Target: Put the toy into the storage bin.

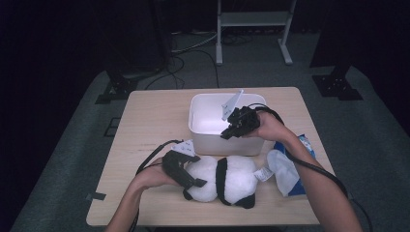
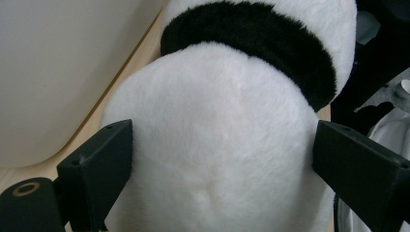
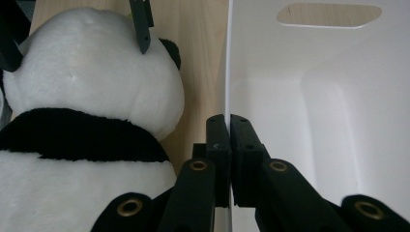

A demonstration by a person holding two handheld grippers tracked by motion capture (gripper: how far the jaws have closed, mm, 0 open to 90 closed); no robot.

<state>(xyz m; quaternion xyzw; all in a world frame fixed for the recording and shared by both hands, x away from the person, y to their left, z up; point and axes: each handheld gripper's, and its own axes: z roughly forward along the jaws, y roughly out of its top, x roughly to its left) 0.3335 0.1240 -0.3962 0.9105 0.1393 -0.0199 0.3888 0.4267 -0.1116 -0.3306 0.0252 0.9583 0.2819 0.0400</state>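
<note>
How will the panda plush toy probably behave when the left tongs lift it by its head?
The panda plush looks soft and furry, so it will probably squash between the left tongs. Its body may sag, being gripped at one end. It seems light for its size, and unlikely to slip.

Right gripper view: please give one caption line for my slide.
Right claw shut on the white bin wall, with the plush panda lying beside the bin on the wooden table.

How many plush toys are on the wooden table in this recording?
1. The black-and-white panda plush toy lies at the table's near edge, in front of the white plastic bin, its head between the left gripper's jaws. Nothing shows inside the bin, though part of its interior is hidden.
</note>
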